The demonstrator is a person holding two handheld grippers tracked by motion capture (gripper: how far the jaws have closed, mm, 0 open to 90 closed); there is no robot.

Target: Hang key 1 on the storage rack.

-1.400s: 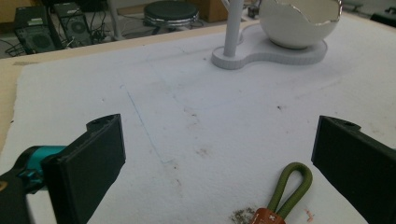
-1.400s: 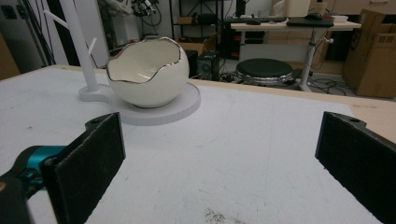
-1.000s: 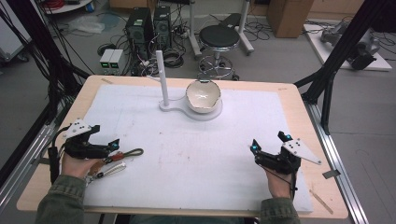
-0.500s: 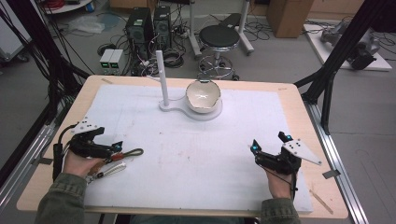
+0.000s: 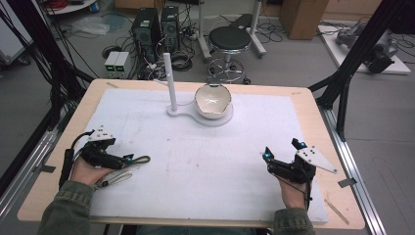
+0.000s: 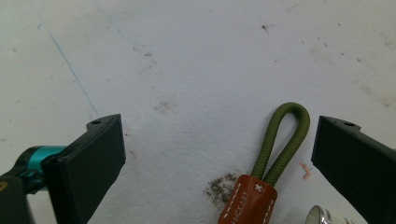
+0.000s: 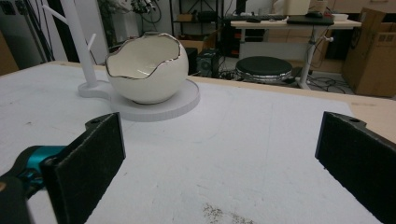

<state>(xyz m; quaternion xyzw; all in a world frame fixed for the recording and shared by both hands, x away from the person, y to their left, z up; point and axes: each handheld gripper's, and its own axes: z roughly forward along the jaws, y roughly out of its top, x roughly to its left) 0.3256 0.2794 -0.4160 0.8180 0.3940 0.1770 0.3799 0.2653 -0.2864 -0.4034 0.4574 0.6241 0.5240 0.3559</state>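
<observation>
An olive-green cord loop (image 6: pixel 286 139) with a brown leather tab (image 6: pixel 246 201) and a metal piece (image 6: pixel 325 217) lies flat on the white mat. My left gripper (image 6: pixel 217 140) is open. Its jaws stand on either side of the loop, which is nearer the right jaw and touches neither. In the high view the left gripper (image 5: pixel 128 160) is at the near left, with the cord loop (image 5: pixel 141 159) at its tips. My right gripper (image 5: pixel 281 149) is open and holds nothing at the near right. The right gripper (image 7: pixel 219 140) points at a white egg-shaped bowl (image 7: pixel 145 70).
The egg-shaped bowl (image 5: pixel 212 100) sits on a white round base (image 5: pixel 221 119) with an upright white post (image 5: pixel 169 81) at the far middle of the table. A light strap (image 5: pixel 116 178) lies beside my left hand. A stool (image 5: pixel 230 38) and computer cases (image 5: pixel 156 24) stand beyond the table.
My left gripper has shifted slightly toward the near edge and lower, closing in on the cord loop. The right gripper has stayed still.
</observation>
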